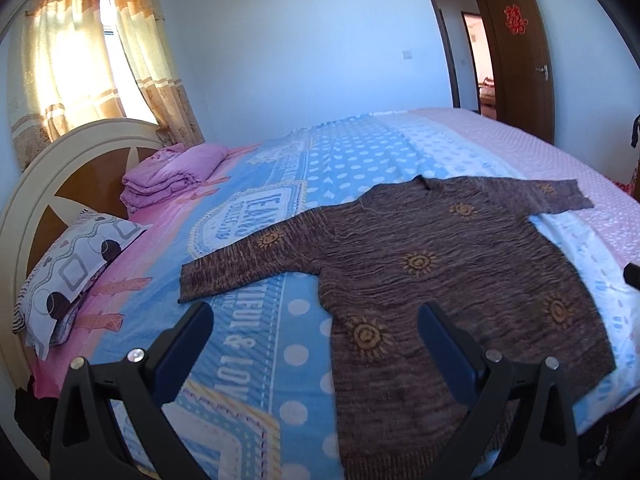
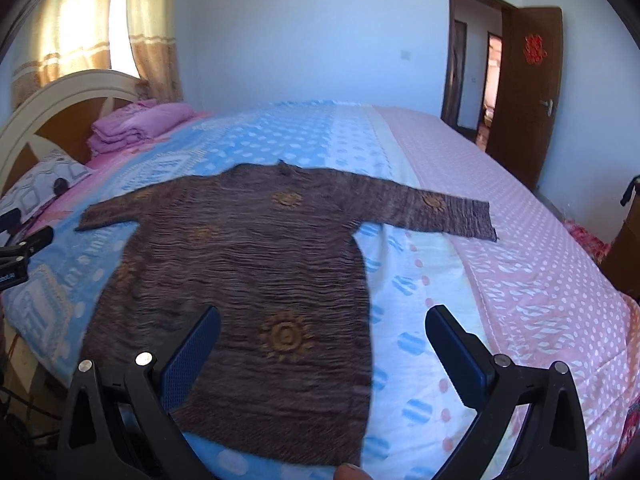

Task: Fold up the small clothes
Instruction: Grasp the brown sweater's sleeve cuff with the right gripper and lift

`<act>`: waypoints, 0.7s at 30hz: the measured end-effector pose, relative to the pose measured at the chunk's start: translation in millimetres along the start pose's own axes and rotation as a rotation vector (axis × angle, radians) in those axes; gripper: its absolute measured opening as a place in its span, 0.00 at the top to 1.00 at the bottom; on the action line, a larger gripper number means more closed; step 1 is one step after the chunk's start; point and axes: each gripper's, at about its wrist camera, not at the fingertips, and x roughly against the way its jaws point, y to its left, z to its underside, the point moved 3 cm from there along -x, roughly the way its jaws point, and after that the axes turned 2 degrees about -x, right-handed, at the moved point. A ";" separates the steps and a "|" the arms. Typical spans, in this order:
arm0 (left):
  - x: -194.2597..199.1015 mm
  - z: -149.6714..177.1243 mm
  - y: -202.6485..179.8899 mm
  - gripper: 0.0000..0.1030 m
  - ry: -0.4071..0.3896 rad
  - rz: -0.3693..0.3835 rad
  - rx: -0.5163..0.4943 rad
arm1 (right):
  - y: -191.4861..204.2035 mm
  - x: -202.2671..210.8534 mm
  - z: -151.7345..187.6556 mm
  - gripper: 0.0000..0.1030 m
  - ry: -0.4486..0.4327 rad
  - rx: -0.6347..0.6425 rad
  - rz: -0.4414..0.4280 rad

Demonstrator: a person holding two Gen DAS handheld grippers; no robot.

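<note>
Sweater: one brown knit sweater [image 1: 432, 264] with yellow sun motifs, lying flat on the bed [image 1: 256, 360], both sleeves spread out.
Tongs: two; left tongs [image 1: 316, 324] spread wide, holding nothing, above the sweater's lower edge; right tongs [image 2: 324, 332] likewise spread and holding nothing over its body.
Bedding: one folded purple quilt [image 1: 172, 176] and one patterned pillow [image 1: 76, 252] by the headboard [image 1: 52, 176].
Left view only: the right sleeve's cuff reaching the pink cloth.
Right view only: the left tongs at the frame's left edge; a fingertip [image 2: 348, 472] at the bottom.
Door: one brown door [image 2: 528, 92], open.
</note>
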 end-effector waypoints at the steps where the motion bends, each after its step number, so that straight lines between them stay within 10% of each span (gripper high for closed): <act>1: -10.8 -4.1 -1.9 0.00 0.000 -0.011 -0.008 | -10.5 -11.0 -3.1 0.01 0.022 -0.018 0.003; 18: -204.0 -45.4 0.6 0.00 0.132 -0.171 0.025 | -218.5 -167.5 -81.8 0.02 0.153 -0.375 0.173; 21: -225.5 -44.2 6.7 0.00 0.163 -0.196 0.044 | -239.7 -191.3 -93.4 0.14 0.166 -0.403 0.184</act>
